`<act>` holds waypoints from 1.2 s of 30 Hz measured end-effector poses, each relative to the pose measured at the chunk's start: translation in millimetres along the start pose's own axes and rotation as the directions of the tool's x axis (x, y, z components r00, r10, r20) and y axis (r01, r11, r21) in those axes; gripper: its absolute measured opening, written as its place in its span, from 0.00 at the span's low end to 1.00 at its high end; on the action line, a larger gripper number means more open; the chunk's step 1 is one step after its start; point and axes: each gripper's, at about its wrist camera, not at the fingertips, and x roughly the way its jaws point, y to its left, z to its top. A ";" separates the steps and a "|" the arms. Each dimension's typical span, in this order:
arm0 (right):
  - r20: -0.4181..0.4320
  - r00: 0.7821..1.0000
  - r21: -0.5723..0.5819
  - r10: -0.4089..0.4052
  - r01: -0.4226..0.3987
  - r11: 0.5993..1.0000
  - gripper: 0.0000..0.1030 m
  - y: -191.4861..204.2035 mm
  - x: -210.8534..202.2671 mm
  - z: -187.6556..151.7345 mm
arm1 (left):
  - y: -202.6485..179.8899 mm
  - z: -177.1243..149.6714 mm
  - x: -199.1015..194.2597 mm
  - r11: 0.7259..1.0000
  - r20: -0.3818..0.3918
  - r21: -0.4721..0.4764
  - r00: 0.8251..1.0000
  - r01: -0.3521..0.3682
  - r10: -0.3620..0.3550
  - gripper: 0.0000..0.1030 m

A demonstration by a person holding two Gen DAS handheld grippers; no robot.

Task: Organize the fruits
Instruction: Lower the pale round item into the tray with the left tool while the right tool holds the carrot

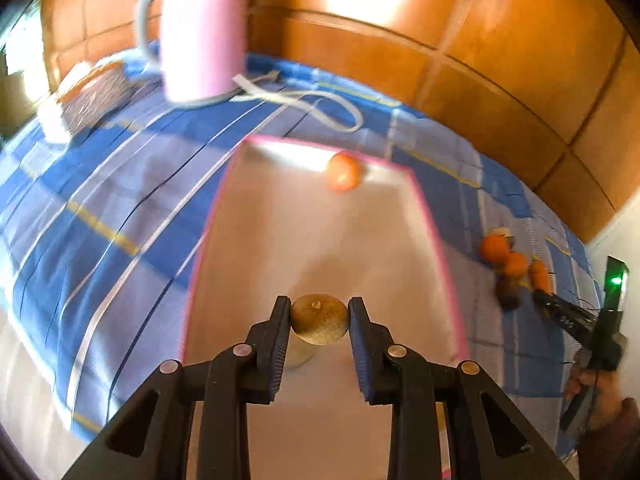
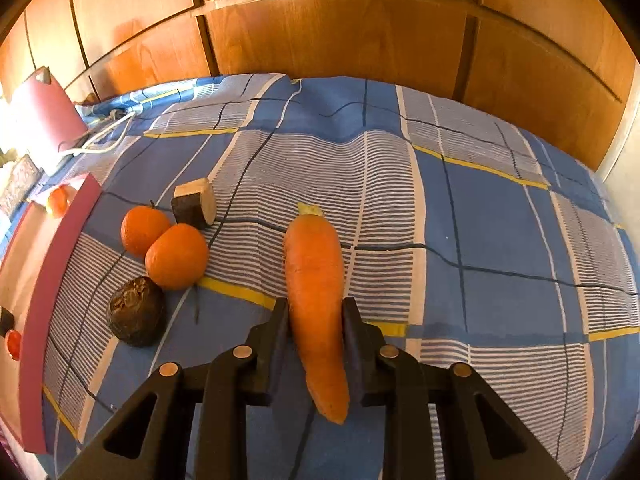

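Over the pink-rimmed tray | left gripper clamped on kiwi, release straight below | right gripper clamped on carrot, long axis 12–6 along fingers | oranges at 10 o'clock of right fingers

Home room, wooden wardrobe doors, blue checked bedsheet, pink electric kettle with cord

Count by kind: two oranges, one carrot, one kiwi, one dark wrinkled fruit, one cut root piece, one tray, one pink kettle.
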 end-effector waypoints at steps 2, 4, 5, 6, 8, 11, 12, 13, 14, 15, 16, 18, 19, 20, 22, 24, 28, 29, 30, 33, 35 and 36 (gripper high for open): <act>0.001 1.000 -0.018 -0.005 0.005 1.000 0.25 5.0 -3.7 -4.2 | 10.6 -7.7 -0.3 1.000 -0.008 -0.018 1.000 -0.006 0.006 0.29; 0.001 1.000 -0.041 -0.012 0.012 0.999 0.24 10.6 -7.7 -9.0 | 15.7 -13.1 -3.6 1.000 0.007 -0.023 1.000 0.007 -0.007 0.29; -0.001 1.000 -0.045 -0.013 0.013 0.999 0.24 12.2 -9.6 -11.4 | 15.1 -15.4 -4.8 1.000 0.015 -0.016 1.000 0.000 0.001 0.29; -0.003 1.000 -0.044 -0.012 0.012 0.999 0.24 13.0 -11.3 -13.1 | 15.4 -17.2 -5.0 1.000 0.018 -0.014 1.000 0.001 -0.001 0.29; -0.007 1.000 -0.038 -0.009 0.009 0.999 0.24 13.1 -15.1 -17.7 | 11.9 -21.8 -7.3 1.000 0.024 -0.002 1.000 0.004 -0.004 0.29; -0.011 1.000 -0.025 -0.004 0.004 1.000 0.24 12.3 -20.3 -23.7 | 3.2 -28.7 -12.4 0.999 0.039 0.035 0.999 0.010 -0.011 0.29; -0.012 1.000 -0.019 -0.001 0.001 1.000 0.24 12.5 -21.3 -25.3 | 0.0 -31.5 -13.7 0.999 0.043 0.050 0.999 0.012 -0.014 0.30; -0.013 1.000 -0.013 0.003 -0.004 1.000 0.24 12.1 -22.4 -26.7 | -3.0 -33.5 -14.6 0.998 0.046 0.062 0.999 0.009 -0.012 0.31; -0.014 1.000 -0.007 0.008 -0.008 1.000 0.24 11.9 -23.6 -28.0 | -5.7 -35.0 -14.5 0.997 0.049 0.074 0.999 0.003 -0.007 0.36; -0.014 1.000 -0.002 0.011 -0.011 1.000 0.24 11.8 -24.9 -29.7 | -7.5 -35.9 -14.4 0.997 0.049 0.081 0.999 0.001 -0.005 0.38; -0.015 1.000 0.002 0.014 -0.014 1.000 0.24 11.7 -26.2 -31.4 | -8.2 -37.2 -14.6 0.996 0.050 0.085 0.999 -0.001 -0.003 0.39; -0.013 1.000 0.006 0.014 -0.014 1.000 0.24 12.2 -28.4 -33.9 | -9.5 -39.7 -16.5 0.995 0.057 0.093 0.998 -0.025 0.020 0.39; -0.011 1.000 0.008 0.013 -0.013 1.000 0.24 12.4 -29.4 -35.1 | -9.1 -40.0 -18.1 0.995 0.062 0.092 0.998 -0.033 0.027 0.39; -0.008 1.000 0.011 0.011 -0.011 1.000 0.24 12.2 -30.5 -36.4 | -8.5 -40.0 -20.4 0.995 0.070 0.089 0.997 -0.041 0.035 0.40; -0.001 1.000 0.024 0.012 -0.012 1.000 0.24 11.0 -33.1 -38.4 | -7.3 -39.4 -25.3 0.995 0.092 0.085 0.995 -0.054 0.046 0.47; 0.005 1.000 0.043 0.020 -0.020 0.999 0.24 9.0 -36.3 -40.0 | -7.7 -39.6 -31.1 0.994 0.113 0.085 0.992 -0.063 0.054 0.48; 0.016 0.998 0.087 0.056 -0.057 0.995 0.24 4.2 -43.8 -42.0 | -10.9 -40.5 -35.6 0.993 0.122 0.094 0.991 -0.066 0.054 0.48; 0.021 0.998 0.096 0.067 -0.068 0.993 0.24 3.4 -46.6 -42.7 | -12.2 -40.8 -35.9 0.993 0.122 0.096 0.991 -0.063 0.051 0.48; 0.027 0.997 0.103 0.077 -0.079 0.992 0.24 3.0 -49.9 -43.4 | -14.2 -41.0 -35.9 0.993 0.123 0.098 0.991 -0.064 0.051 0.48; 0.041 0.993 0.127 0.109 -0.113 0.985 0.24 1.5 -57.8 -45.0 | -18.6 -42.3 -36.4 0.992 0.128 0.111 0.990 -0.067 0.052 0.49; 0.050 0.989 0.154 0.138 -0.145 0.977 0.24 -0.8 -62.6 -46.1 | -20.5 -42.7 -36.2 0.991 0.128 0.116 0.990 -0.068 0.053 0.49; 0.054 0.987 0.165 0.154 -0.161 0.973 0.24 -1.8 -64.3 -46.2 | -21.0 -42.8 -35.6 0.991 0.126 0.118 0.991 -0.068 0.053 0.50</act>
